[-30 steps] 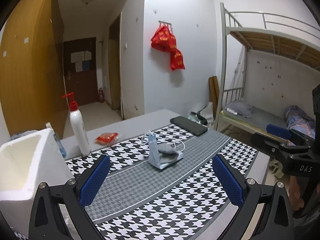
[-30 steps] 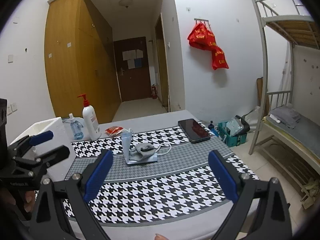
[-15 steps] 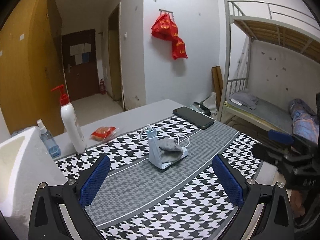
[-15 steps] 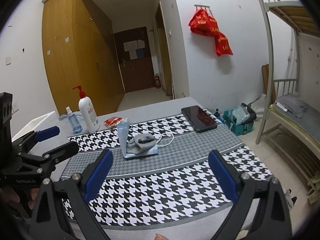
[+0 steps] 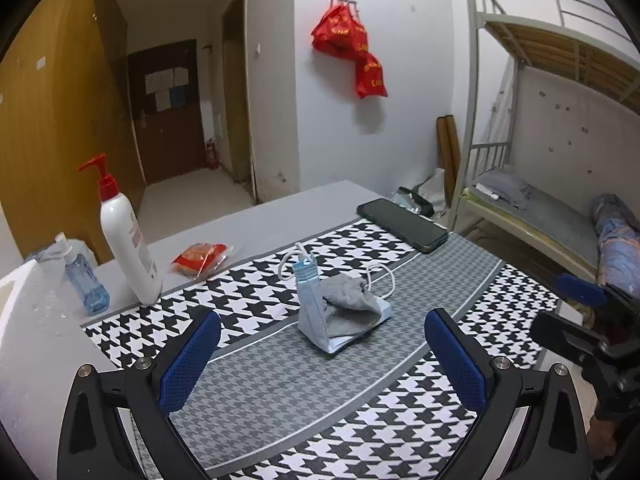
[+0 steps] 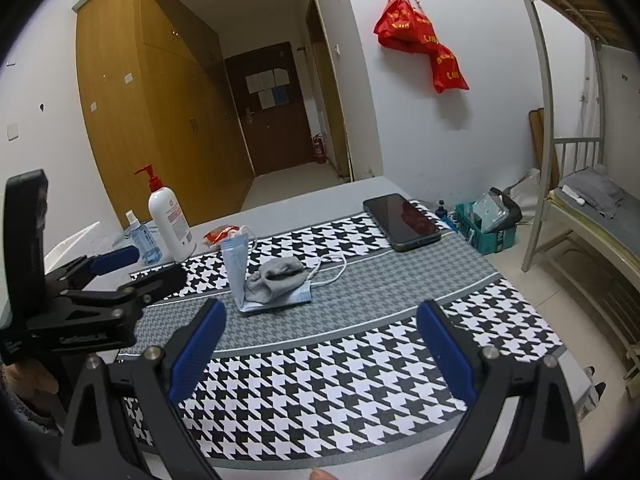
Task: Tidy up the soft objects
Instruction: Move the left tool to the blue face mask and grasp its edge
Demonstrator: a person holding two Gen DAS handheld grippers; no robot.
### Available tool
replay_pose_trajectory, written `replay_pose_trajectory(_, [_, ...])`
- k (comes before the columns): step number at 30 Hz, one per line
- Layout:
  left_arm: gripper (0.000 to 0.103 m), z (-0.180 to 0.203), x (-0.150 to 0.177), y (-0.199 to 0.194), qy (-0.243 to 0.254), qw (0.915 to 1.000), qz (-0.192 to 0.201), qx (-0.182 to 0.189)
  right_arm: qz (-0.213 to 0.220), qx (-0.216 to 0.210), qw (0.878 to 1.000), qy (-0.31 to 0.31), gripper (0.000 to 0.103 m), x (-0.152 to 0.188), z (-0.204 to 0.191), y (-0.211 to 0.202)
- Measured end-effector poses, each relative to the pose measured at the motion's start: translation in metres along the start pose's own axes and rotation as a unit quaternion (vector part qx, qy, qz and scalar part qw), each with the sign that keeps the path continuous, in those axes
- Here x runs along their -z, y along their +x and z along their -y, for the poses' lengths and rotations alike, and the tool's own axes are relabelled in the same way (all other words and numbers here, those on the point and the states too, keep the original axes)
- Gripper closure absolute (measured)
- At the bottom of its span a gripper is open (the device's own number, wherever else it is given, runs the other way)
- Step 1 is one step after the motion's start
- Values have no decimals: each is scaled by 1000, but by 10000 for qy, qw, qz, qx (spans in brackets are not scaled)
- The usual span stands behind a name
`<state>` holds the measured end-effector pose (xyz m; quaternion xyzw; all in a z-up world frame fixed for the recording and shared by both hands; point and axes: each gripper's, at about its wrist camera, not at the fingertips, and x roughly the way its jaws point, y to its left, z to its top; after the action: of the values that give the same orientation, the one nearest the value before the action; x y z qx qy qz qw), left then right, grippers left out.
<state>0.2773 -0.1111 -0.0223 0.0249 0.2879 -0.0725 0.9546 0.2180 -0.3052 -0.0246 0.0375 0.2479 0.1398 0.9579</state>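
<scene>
From the left wrist, the left claw (image 5: pixel 322 354) gapes empty, aimed at the sock (image 5: pixel 350 294) lying on the folded mask (image 5: pixel 332 316) mid-surface; reaching looks next. The foam box (image 5: pixel 16 284) at left hides its inside.

From the right wrist, the right claw (image 6: pixel 320 350) also gapes empty, short of the sock (image 6: pixel 278 274).

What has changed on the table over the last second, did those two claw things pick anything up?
Nothing was picked up. The left gripper and right gripper both drew closer to the grey sock lying on the blue face mask, and the left one swung away from the white foam box. Both stayed open and empty. The sock, mask, phone and pump bottle have not moved.
</scene>
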Motion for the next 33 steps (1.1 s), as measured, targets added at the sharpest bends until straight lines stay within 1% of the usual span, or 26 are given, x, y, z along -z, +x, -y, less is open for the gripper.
replay_pose_trajectory(12, [1, -8, -5, 41, -254, 9992, -306, -48, -268, -206, 9994, 12, 5, -4, 5, 33])
replay_pose_trajectory(14, [4, -12, -5, 50, -335, 9987, -362, -94, -301, -255, 9992, -7, 5, -4, 4, 39])
replay_pose_trajectory(16, [6, -16, -5, 56, -441, 9981, -430, -59, -344, -317, 9989, 4, 5, -6, 4, 45])
replay_pose_trajectory(19, [7, -17, -5, 64, -493, 9976, -493, -58, -421, -441, 9981, -2, 5, -6, 1, 53])
replay_pose_trajectory(22, [12, -18, -3, 72, -430, 9976, -537, -61, -499, -557, 9972, -45, 5, -5, -4, 59])
replay_pose_trajectory(25, [22, -20, -2, 82, -481, 9965, -681, -13, -539, -589, 9968, -62, 5, -4, -8, 65])
replay_pose_trajectory(27, [26, -23, -1, 86, -538, 9959, -732, 29, -596, -665, 9960, -38, 5, -4, -9, 70])
replay_pose_trajectory(29, [32, -24, -1, 87, -559, 9959, -703, 74, -604, -668, 9959, -51, 5, -4, -10, 72])
replay_pose_trajectory(33, [36, -25, -4, 93, -555, 9961, -678, 76, -621, -643, 9960, -5, 5, -6, -6, 75])
